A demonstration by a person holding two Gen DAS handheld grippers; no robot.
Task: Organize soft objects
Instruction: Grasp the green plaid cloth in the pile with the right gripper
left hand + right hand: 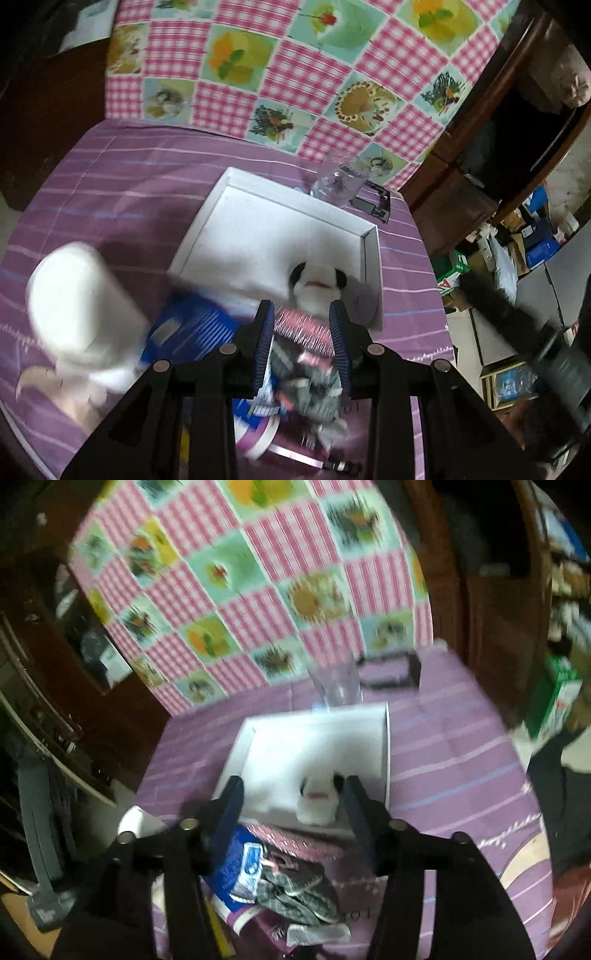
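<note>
A white plush panda [317,286] with black ears sits in the near right corner of a shallow white box [236,210] on the purple striped cloth. It also shows in the right wrist view [319,799], in the box [258,738]. My left gripper [302,317] has its blue-padded jaws around a pink patterned packet [301,330] and grey checked cloth [314,380], just short of the panda. My right gripper [293,792] is open above the box's near edge, the panda between its fingers. The grey checked cloth [295,890] lies below it.
A white paper roll [79,310] stands at the left. A blue booklet [192,328] lies under the soft things. A clear plastic bottle [338,182] and a black frame [375,201] lie behind the box. A pink checked cloth [295,66] hangs behind. Clutter fills the floor at right.
</note>
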